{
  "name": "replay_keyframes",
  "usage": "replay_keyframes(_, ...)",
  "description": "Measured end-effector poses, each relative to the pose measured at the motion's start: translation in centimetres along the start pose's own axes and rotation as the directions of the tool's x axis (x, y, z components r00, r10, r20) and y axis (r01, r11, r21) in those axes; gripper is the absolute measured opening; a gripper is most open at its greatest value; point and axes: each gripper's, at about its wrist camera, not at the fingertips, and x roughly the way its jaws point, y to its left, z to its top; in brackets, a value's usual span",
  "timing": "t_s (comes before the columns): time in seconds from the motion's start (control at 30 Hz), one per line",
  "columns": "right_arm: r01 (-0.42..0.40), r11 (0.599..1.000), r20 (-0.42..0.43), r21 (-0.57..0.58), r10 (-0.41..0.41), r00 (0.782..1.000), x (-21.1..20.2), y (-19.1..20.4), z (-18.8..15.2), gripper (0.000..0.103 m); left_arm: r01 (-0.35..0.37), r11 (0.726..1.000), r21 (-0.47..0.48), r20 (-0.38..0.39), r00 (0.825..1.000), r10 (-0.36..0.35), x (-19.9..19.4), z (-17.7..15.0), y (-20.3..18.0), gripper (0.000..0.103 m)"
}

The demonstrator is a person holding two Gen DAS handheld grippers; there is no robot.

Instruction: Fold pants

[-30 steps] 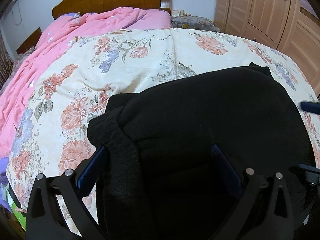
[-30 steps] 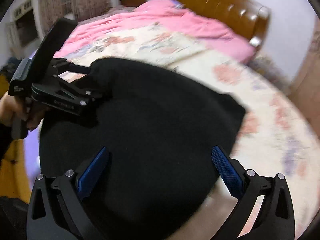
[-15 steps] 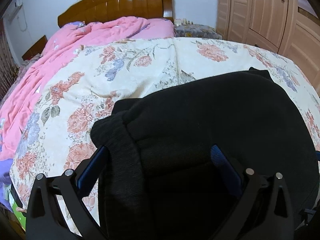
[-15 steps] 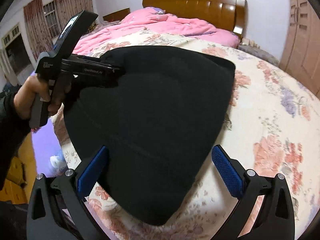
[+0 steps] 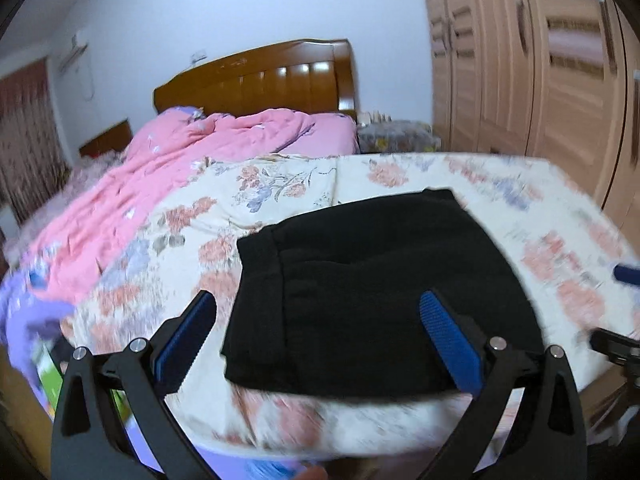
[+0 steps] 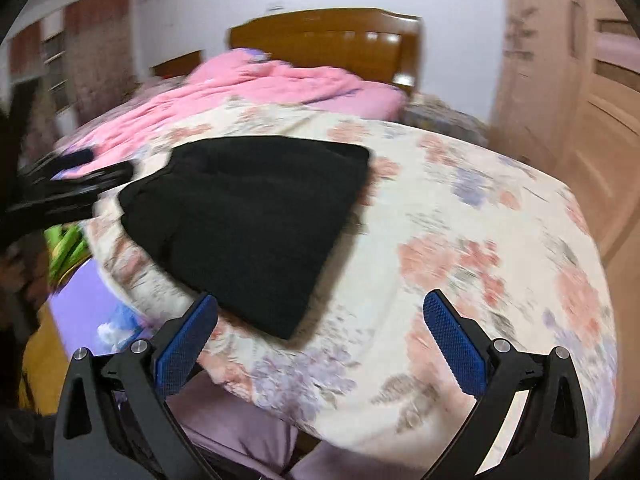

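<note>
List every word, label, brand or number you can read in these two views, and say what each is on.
None can be read.
Left claw, seen from the right wrist: any printing on its body is lost to motion blur.
Pants, quilt, headboard, wardrobe: no lettering shows.

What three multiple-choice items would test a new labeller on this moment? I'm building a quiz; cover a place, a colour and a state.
1. Where do the folded pants lie?
A. on the floral quilt
B. on the pink blanket
C. on the floor

2. What colour are the pants?
A. grey
B. black
C. blue

3. How do the left gripper and right gripper stand?
A. both shut on cloth
B. one open, one shut
C. both open, holding nothing

Key: 1 A, flowers border the pants all round; 2 B, uniformly black; 3 C, the blue pads stand wide apart.
</note>
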Motion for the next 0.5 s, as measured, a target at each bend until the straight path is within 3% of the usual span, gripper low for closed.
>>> replay_keyframes(0.2,0.010,0.997,-0.002,0.075,-0.010,1.000,-1.6,0.9,-0.5,0.099,-0.043,0.996,-0.076,-0.011,0.999,0.042,-2.9,-0.8,-0.1,0.102)
replay_keyframes(0.27,-0.006,0.998,0.011,0.058,0.005,1.000,-1.5,1.6,-0.7,0.099,-0.115,0.991,-0.064,0.039,0.992,0.118,-3.8,-1.3,-0.4,0.102)
replay_keyframes(0.33,0.004,0.998,0.012,0.060,-0.004,1.000,-1.4,2.0,-0.9,0.099,-0.239,0.970,-0.038,0.100,0.965,0.241,-4.6,-2.1,-1.1,0.102)
replay_keyframes(0.37,-0.005,0.998,0.004,0.061,0.005,1.000,-1.3,2.2,-0.9,0.099,-0.266,0.964,-0.029,0.120,0.956,0.267,-4.9,-2.4,-1.3,0.102)
replay_keyframes(0.43,-0.005,0.998,-0.009,0.063,0.005,1.000,-0.8,2.5,-1.1,0.099,-0.245,0.969,-0.019,0.115,0.963,0.245,-5.0,-2.8,-1.4,0.102)
replay_keyframes(0.5,0.006,0.998,-0.023,0.056,-0.004,1.000,-0.4,3.0,-1.3,0.099,-0.153,0.988,-0.034,0.073,0.985,0.155,-4.6,-3.0,-1.2,0.102)
